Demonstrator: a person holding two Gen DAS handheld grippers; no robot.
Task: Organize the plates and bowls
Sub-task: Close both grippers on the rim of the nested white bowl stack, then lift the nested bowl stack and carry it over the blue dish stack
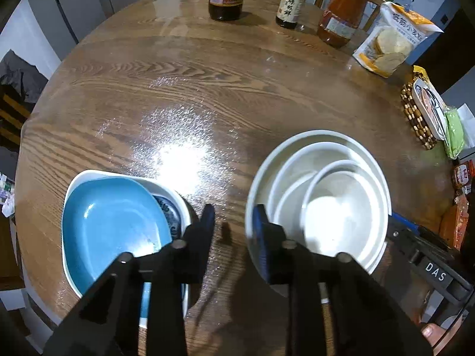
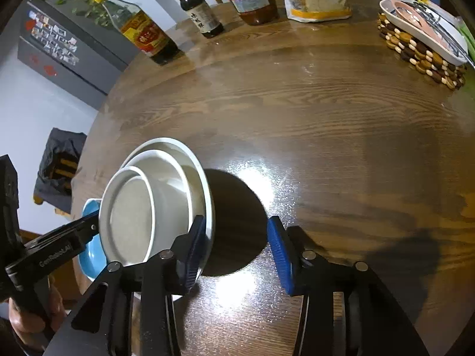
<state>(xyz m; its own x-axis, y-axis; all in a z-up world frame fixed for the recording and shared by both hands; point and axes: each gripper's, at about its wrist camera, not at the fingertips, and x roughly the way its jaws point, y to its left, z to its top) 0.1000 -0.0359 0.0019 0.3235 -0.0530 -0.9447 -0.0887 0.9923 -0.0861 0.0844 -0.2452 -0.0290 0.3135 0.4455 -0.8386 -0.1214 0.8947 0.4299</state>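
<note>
Left wrist view puts the left tongs [image 1: 233, 218] low in the middle of the frame, jaws partly open with only bare wood between them, holding nothing. At lower left, a blue dish [image 1: 112, 222] sits in a white rounded-square dish [image 1: 89, 175], with a dark patterned piece [image 1: 172, 213] showing under its right edge. At lower right sits the stack of white bowls [image 1: 320, 195]: a small one nested off-centre in a middle one, both inside a wide outer one. The right-hand finger of the left tongs is at that stack's left rim; whether it touches I cannot tell.

Right wrist view shows the right tongs [image 2: 237, 246] at bottom centre, jaws apart over the shiny wooden surface [image 2: 311, 103], gripping nothing. Its left finger overlaps the outer bowl's right rim; contact is unclear. The left tongs reach in from the lower left of this frame.

The bowls look like glazed ceramic: stiff, fairly heavy as a stack, slippery and liable to chip. The rim of the outer bowl is likely the best hold, one pad inside the wall and one outside. Lifted by one side only, the loose inner bowls could slide and clatter, so a hold on opposite rims seems safer.
</note>
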